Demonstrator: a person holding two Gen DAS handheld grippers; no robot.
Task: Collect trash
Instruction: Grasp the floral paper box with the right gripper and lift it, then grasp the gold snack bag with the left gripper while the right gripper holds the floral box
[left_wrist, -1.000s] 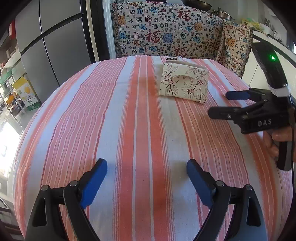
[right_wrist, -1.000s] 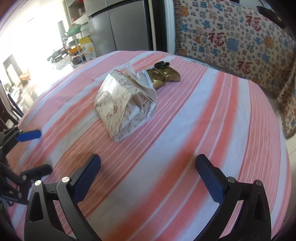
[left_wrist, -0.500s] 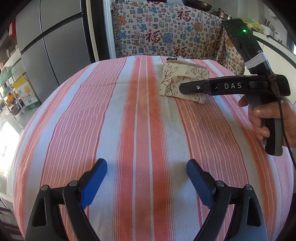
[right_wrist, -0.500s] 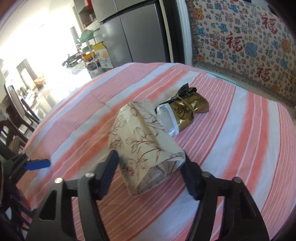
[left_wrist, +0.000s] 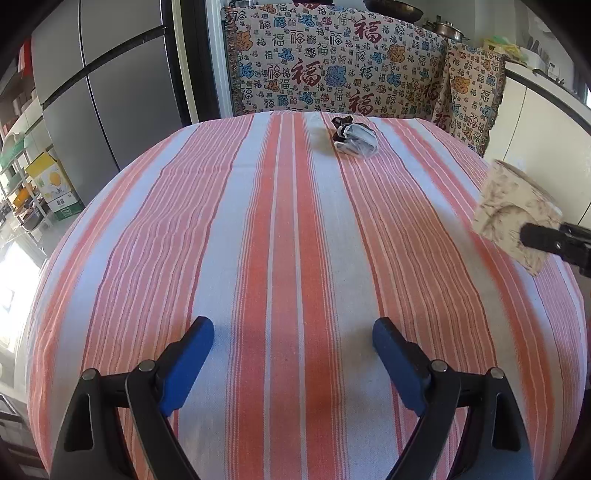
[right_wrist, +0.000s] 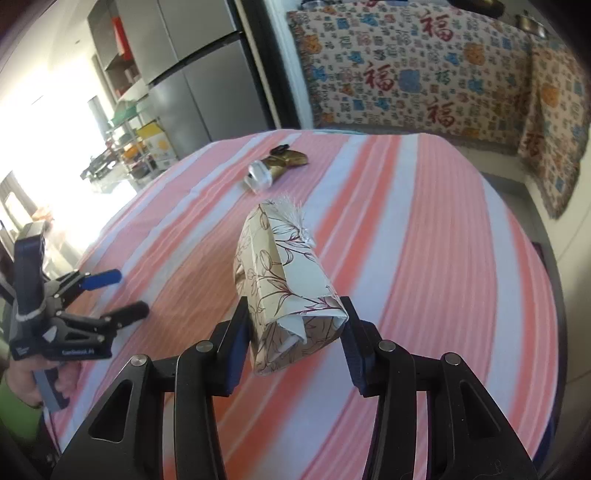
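Lifted tissue pack, right gripper clamped.

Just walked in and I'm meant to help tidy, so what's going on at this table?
A person is clearing trash with two tools. The right hand-held gripper has just closed on the floral tissue pack and holds it above the striped tablecloth. The left hand-held gripper hovers open and empty. A crumpled gold wrapper lies at the table's far side, not yet collected.

Free room: most of the striped surface lay bare.
Obstacle: a crumpled wrapper lay near the far edge.
Beyond far edge: draped patterned blanket.
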